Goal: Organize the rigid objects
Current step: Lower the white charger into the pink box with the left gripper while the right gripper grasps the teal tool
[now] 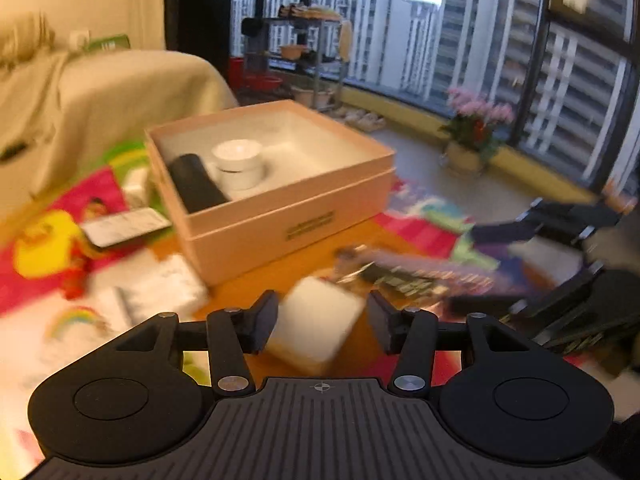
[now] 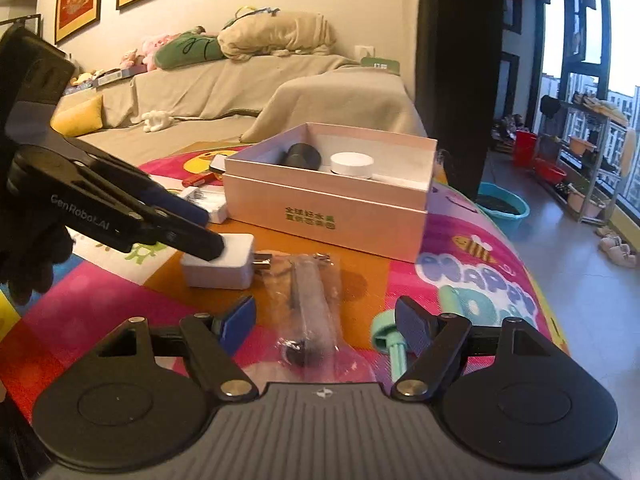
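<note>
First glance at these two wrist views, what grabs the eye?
The open pink box mid-table, holding a black cylinder and a white jar. In front of it, the left gripper comes in from the left around a white plug adapter on the orange patch. Nearest the right gripper, open, lies a clear-bagged item.

Left tongs [image 2: 216, 250] around white charger [image 2: 222, 266]

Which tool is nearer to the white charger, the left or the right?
Left. The left tool has the charger between its fingers on the table; the right tool is farther, over a plastic-wrapped item.
</note>
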### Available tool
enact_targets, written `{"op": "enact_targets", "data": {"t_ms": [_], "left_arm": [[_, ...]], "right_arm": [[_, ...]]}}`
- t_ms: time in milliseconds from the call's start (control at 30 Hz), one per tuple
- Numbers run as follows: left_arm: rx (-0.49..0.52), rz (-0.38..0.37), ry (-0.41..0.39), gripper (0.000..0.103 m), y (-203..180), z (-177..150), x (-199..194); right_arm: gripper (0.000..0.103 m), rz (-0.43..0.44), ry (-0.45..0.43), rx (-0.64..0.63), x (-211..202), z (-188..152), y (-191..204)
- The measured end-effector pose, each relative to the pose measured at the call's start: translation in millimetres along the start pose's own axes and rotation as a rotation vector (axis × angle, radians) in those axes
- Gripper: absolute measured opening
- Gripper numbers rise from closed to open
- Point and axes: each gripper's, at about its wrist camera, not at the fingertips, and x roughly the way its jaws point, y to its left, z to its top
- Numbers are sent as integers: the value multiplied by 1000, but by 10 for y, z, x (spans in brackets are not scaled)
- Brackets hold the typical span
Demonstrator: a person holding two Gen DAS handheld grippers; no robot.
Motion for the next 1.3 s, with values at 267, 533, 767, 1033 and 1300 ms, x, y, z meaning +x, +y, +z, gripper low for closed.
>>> {"op": "enact_targets", "data": {"t_ms": [267, 533, 767, 1033, 1300], "left_arm": [[-18, -35, 59, 59, 18, -40, 163], [58, 9, 40, 61, -136, -54, 149], [91, 1, 86, 58, -221, 16, 369], [53, -24, 48, 50, -204, -153, 248], [-45, 41, 1, 50, -165, -471, -104]], "right_arm": [[78, -23, -8, 57, -143, -37, -132], [81, -102, -27, 201, -281, -137, -438], [81, -139, -58, 280, -163, -19, -660], [81, -40, 56, 232, 207, -60, -715], [70, -14, 86, 75, 270, 37, -360]]}}
